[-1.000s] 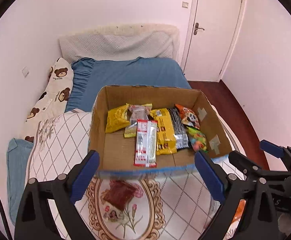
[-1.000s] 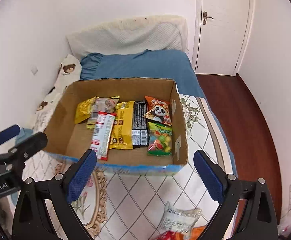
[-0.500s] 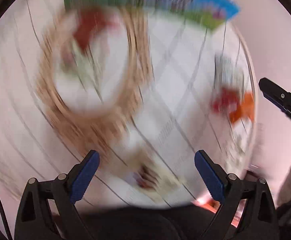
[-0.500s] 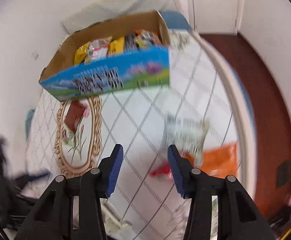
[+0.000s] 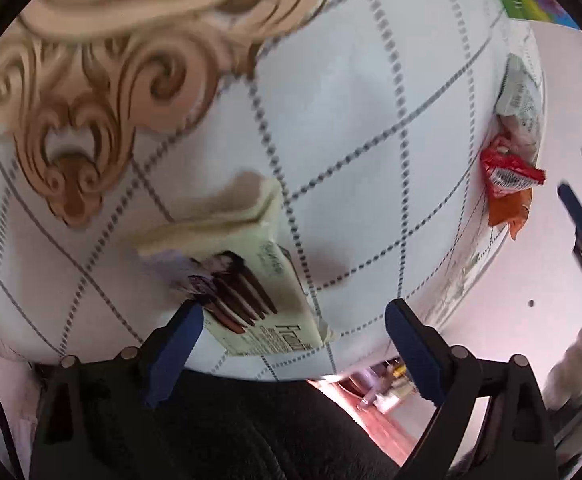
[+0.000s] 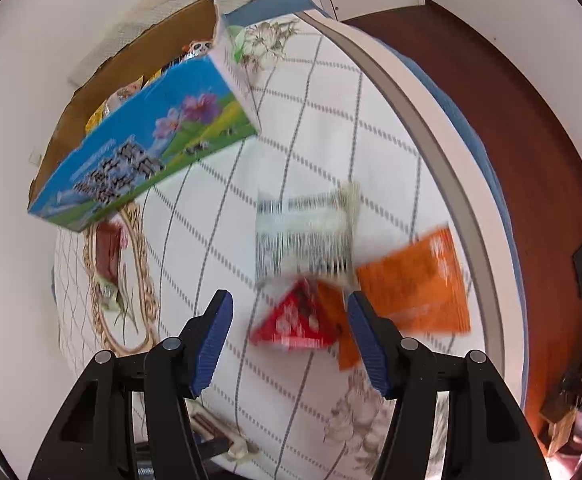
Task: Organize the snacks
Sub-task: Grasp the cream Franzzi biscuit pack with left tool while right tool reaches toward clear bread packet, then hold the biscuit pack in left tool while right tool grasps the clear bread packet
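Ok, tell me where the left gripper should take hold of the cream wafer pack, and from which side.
Grip the cream wafer pack across its narrow width, near the printed end closest to the left gripper, coming down from above. It lies flat on the quilt, long and slim, so the long edges likely fit between the fingers. The jaws are closing with the pack's end between them; the left finger is already at its edge.

Quilted bed (image 6: 311,128) under box (image 6: 143,160), snacks (image 6: 303,236)

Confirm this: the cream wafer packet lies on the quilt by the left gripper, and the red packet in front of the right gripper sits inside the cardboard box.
One thing is wrong. The red packet is not inside the cardboard box; it lies on the quilt, apart from the box, as the right wrist view shows. The cream wafer packet part is right.
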{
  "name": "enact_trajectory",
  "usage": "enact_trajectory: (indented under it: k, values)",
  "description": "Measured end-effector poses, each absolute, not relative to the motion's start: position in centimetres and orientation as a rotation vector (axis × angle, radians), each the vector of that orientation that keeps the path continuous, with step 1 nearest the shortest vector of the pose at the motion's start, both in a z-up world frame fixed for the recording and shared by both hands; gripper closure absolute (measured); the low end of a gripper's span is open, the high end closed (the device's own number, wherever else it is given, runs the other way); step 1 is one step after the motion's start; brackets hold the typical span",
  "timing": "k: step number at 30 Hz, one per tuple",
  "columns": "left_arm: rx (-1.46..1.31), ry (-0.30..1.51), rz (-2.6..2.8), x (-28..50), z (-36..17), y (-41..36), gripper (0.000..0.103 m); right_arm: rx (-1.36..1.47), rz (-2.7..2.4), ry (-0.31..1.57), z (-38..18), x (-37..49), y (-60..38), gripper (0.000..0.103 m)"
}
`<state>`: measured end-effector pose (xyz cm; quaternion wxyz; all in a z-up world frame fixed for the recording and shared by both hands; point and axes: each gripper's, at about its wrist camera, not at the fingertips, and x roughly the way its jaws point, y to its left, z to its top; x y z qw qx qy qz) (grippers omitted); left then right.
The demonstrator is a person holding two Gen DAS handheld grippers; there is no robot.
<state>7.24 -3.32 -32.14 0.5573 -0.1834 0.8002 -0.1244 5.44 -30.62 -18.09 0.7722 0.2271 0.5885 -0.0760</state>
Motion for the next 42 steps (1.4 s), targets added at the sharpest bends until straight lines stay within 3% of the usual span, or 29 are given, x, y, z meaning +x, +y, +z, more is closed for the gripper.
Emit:
enact_trajectory:
  k: [1,4,12,15,17,22,25,27,31,42]
  values:
    - [-0.403,1.855,-0.297,7.6,-31.5,-3.6,0.011,0.494,-0.171,1.283,-18.4,6.5,-30.9,0.04]
    - [-0.281,1.743,-0.327,8.9,-29.2,-4.7,0.027,0.475,-0.203,1.321,-19.9,9.1,-32.0,0.04]
    - [-0.161,1.608,-0.334,13.1,-26.3,-4.3,0.027,0.532,-0.05,1.444,-22.2,10.2,-28.7,0.04]
    - [-0.23,1.65,-0.346,11.8,-26.0,-2.7,0.025,0.351,-0.03,1.411,-20.2,10.5,-27.1,0.037]
    - [-0.338,1.737,-0.344,10.5,-27.3,-1.4,0.025,0.162,-0.033,1.386,-19.4,11.5,-25.9,0.023]
    - [-0.673,1.956,-0.32,6.0,-33.3,-0.4,0.025,0.043,-0.016,1.401,-19.4,13.8,-25.9,0.023]
    - [-0.692,1.975,-0.305,5.1,-35.0,-1.1,0.025,0.016,-0.007,1.402,-19.6,14.8,-25.8,0.023]
    - [-0.698,1.934,-0.274,5.0,-35.5,-1.3,0.026,0.005,-0.002,1.407,-19.9,15.4,-25.8,0.023]
    - [-0.567,1.794,-0.246,6.8,-33.2,-1.6,0.043,0.004,0.006,1.422,-20.6,16.1,-25.9,0.023]
    - [-0.314,1.633,-0.254,12.5,-28.8,-5.0,0.046,0.021,0.006,1.43,-21.6,17.9,-27.2,0.023]
